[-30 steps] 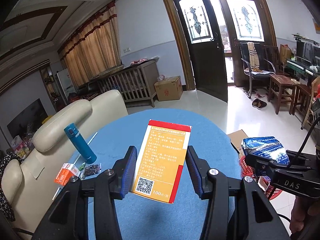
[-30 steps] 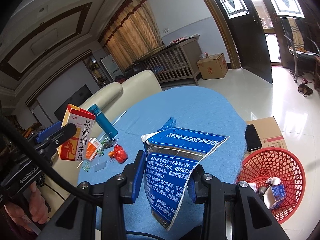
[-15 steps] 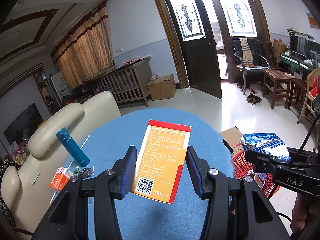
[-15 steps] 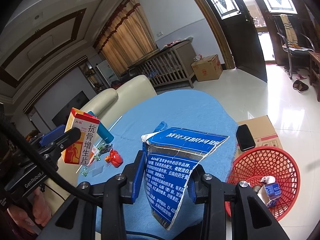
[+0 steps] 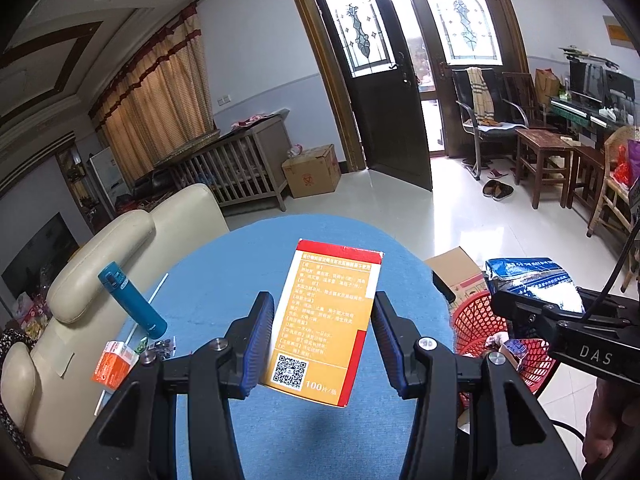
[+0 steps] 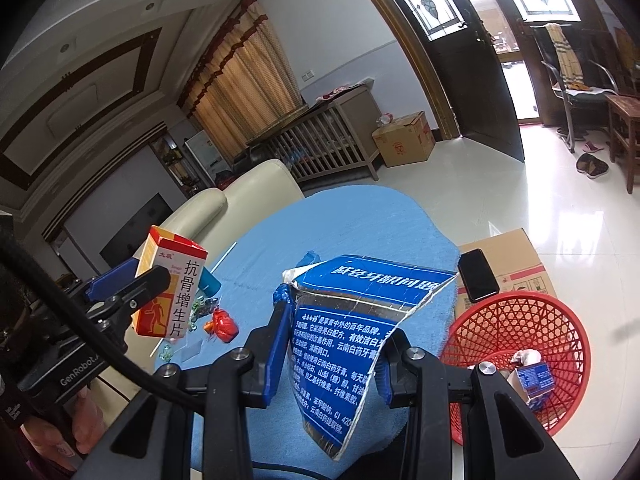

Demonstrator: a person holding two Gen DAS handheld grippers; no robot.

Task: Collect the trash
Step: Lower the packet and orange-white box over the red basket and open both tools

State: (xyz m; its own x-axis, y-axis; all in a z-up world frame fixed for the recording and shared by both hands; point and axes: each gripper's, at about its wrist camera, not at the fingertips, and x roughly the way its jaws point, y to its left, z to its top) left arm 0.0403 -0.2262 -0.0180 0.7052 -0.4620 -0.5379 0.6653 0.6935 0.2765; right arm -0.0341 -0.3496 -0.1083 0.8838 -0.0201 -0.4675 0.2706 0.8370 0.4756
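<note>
Blue-clothed table's right edge borders the red basket [image 6: 516,354], nearest the right gripper [image 6: 332,364] pinching a torn toothpaste box [image 6: 352,344]; left gripper [image 5: 322,344] pinches an upright medicine box [image 5: 324,328].

Pale lilac-white walls [image 5: 256,60] met a glossy white tiled floor [image 5: 400,208] that mirrored daylight from dark wooden double doors with leaded glass panes [image 5: 368,64], one leaf standing ajar. Tan pleated curtains with a maroon valance [image 5: 156,92] hung on the left, near a slatted wooden crib [image 5: 236,176] and a brown cardboard carton [image 5: 312,170]. A cream leather sofa [image 5: 120,240] stood beside the round blue-covered table [image 5: 224,264]. Dark wooden chairs [image 5: 540,152] lined the right wall.
</note>
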